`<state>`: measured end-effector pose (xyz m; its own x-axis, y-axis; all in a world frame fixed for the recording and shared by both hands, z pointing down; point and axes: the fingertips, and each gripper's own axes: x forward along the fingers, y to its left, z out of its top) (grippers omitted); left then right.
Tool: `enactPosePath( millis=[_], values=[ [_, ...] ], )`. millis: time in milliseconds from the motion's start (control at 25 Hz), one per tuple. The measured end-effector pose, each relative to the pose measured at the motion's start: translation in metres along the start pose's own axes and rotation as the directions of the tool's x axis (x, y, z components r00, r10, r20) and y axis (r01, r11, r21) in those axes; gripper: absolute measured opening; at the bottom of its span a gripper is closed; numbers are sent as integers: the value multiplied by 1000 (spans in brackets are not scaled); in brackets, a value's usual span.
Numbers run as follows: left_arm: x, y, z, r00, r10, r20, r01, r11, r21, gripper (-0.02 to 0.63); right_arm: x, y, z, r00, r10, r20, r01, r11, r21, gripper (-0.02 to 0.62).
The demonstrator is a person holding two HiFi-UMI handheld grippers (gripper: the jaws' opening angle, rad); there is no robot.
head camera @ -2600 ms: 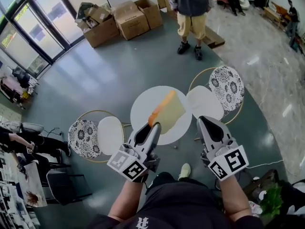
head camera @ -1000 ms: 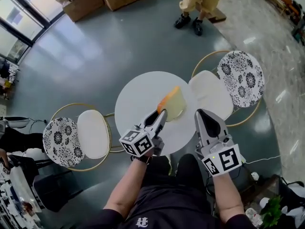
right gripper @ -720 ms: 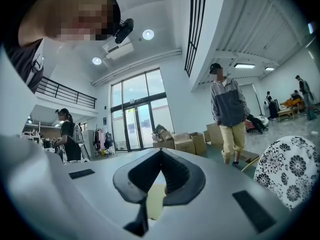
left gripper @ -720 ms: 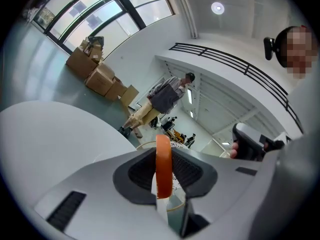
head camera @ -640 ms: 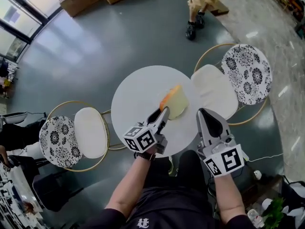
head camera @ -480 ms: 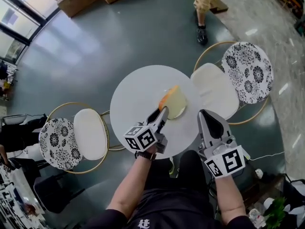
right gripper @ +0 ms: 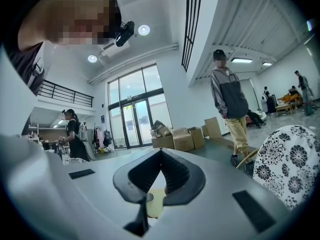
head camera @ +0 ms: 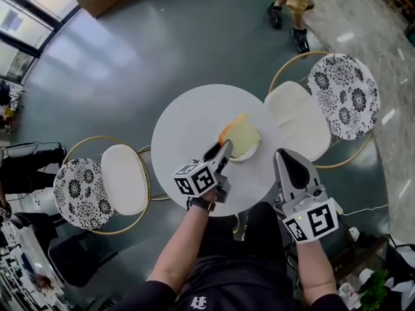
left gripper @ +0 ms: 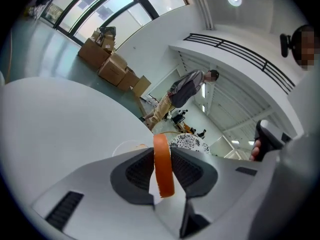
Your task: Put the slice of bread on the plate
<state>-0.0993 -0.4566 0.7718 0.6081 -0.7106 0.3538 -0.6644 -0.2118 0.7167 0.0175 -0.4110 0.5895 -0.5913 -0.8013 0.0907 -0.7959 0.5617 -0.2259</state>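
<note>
Two pairs of tongs over the round white desk [head camera: 185, 118]! Our left tongs [head camera: 225, 149] grip the pale slice of bread with the orange crust [head camera: 241, 133] by its near edge, and it sits right over the small white plate [head camera: 254, 151]. Touching or not, we cannot tell. Our right tongs [head camera: 283, 155] hang just beside, at the desk's near rim, tips pressed together, empty.
</note>
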Motion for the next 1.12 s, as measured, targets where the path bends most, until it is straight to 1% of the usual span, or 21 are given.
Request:
enactPosePath(
  millis=[80, 200, 280, 360, 400, 560, 680, 800, 960, 1120],
  values=[
    [-1, 6, -1, 998, 55, -22, -53, 997, 62, 97, 3, 1, 0, 1000, 5, -5, -5, 1000, 0, 2],
    [-3, 15, -4, 988, 147, -41, -138, 976, 166, 130, 8, 4, 2, 1000, 11, -8, -11, 1000, 2, 2],
    [-2, 21, -6, 981, 188, -57, -171, 961, 218, 172, 9, 5, 2, 1000, 14, -11, -14, 1000, 4, 2],
    [-1, 26, -9, 975, 208, -73, -185, 951, 249, 200, 10, 5, 1, 1000, 16, -15, -16, 1000, 5, 2],
    [0, 28, -10, 974, 213, -77, -186, 948, 258, 210, 10, 5, -1, 1000, 17, -17, -16, 1000, 5, 2],
    [3, 34, -12, 971, 221, -87, -188, 941, 281, 216, 12, 4, -4, 1000, 16, -22, -16, 1000, 5, 2],
    [3, 38, -13, 969, 231, -92, -193, 931, 309, 222, 14, 5, -6, 1000, 18, -25, -18, 1000, 5, 2],
    [3, 42, -16, 965, 240, -101, -195, 924, 329, 238, 16, 5, -9, 999, 21, -28, -21, 1000, 6, 2],
    [-1, 45, -16, 966, 240, -100, -195, 923, 332, 247, 20, 8, -10, 999, 27, -35, -27, 1000, 7, 2],
    [-10, 39, -6, 968, 239, -80, -200, 920, 337, 247, 22, 12, -5, 998, 34, -46, -34, 999, 1, 2]
  ],
)
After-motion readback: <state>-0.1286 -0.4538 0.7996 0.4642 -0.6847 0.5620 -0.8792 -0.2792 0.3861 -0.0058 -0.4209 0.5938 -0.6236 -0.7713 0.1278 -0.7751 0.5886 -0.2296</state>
